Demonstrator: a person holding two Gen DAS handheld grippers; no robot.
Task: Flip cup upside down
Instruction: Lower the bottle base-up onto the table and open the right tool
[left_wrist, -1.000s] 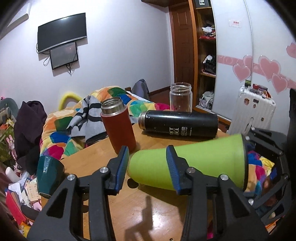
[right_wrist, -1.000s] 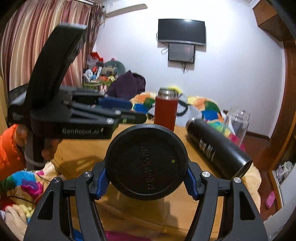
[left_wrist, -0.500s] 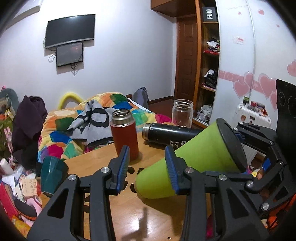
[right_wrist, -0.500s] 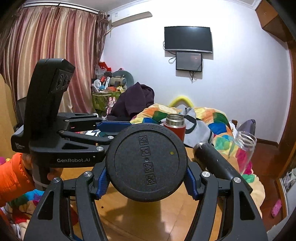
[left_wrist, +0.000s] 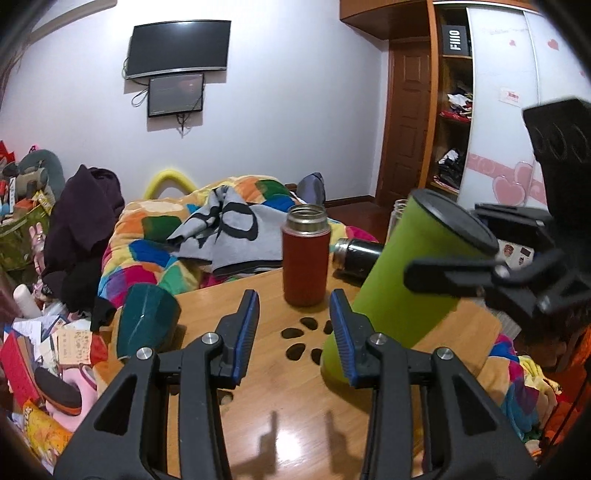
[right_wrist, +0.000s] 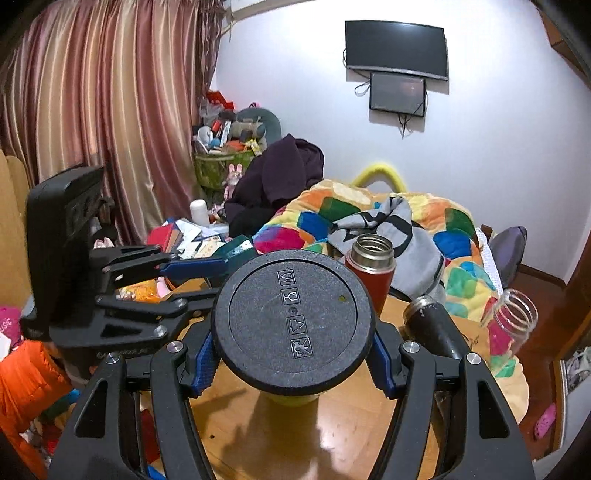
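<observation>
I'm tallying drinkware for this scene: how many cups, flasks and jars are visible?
5. A green tumbler with black base tilted in the right gripper; a red steel flask upright mid-table; a black flask lying behind; a clear glass jar beyond; a dark teal cup at the left edge.

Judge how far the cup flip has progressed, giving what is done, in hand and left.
Done: the green cup has been raised from lying flat to a steep tilt. In hand: the right gripper is clamped near its black base, narrow end on the table. Left: stand it fully vertical and release. The left gripper is open.
</observation>
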